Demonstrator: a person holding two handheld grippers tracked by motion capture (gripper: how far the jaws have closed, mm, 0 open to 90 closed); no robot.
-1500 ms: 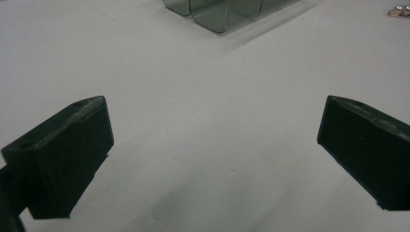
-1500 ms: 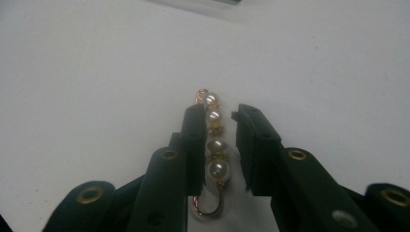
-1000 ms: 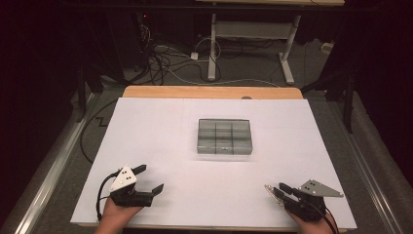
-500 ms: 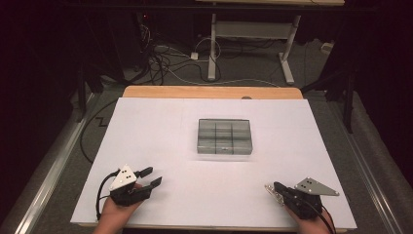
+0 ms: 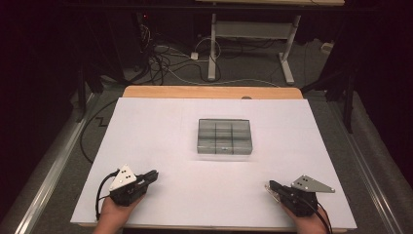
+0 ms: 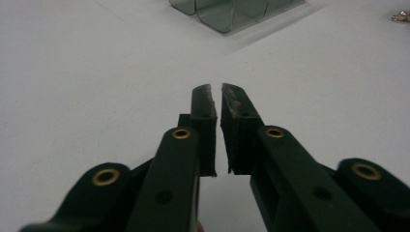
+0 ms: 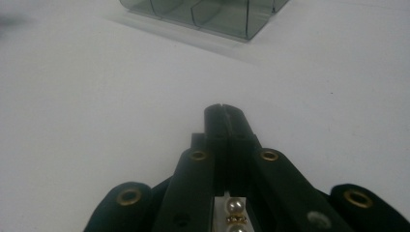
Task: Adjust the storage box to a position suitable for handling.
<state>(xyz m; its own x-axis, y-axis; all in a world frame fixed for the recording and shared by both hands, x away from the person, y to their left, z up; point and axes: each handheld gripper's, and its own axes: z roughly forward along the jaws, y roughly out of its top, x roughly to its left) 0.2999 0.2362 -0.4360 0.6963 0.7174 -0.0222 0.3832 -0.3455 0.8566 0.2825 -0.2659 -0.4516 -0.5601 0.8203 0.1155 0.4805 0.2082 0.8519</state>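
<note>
One smoky transparent plastic organiser box [image 5: 224, 137], six compartments counted, is observed at mid white tabletop [image 5: 160, 126]. Two grippers are recorded near the front edge: left gripper [image 6: 216, 94] just closed, jaws nearly together, nothing between; right gripper [image 7: 225, 109] pressed together, a pearl-and-gold bead string [image 7: 235, 212] partly hidden behind its jaws. Box contents cannot be made out.

Looks like a lab or test room, not a home. Bench [image 5: 160, 146] is covered with plain white sheet over a wood top. Loose cables [image 5: 168, 58] sprawl over grey carpet floor [image 5: 253, 73] at 11 o'clock. White metal frame of another desk [image 5: 248, 34] at 12 o'clock. Surroundings are dark, with only the bench lit.
</note>
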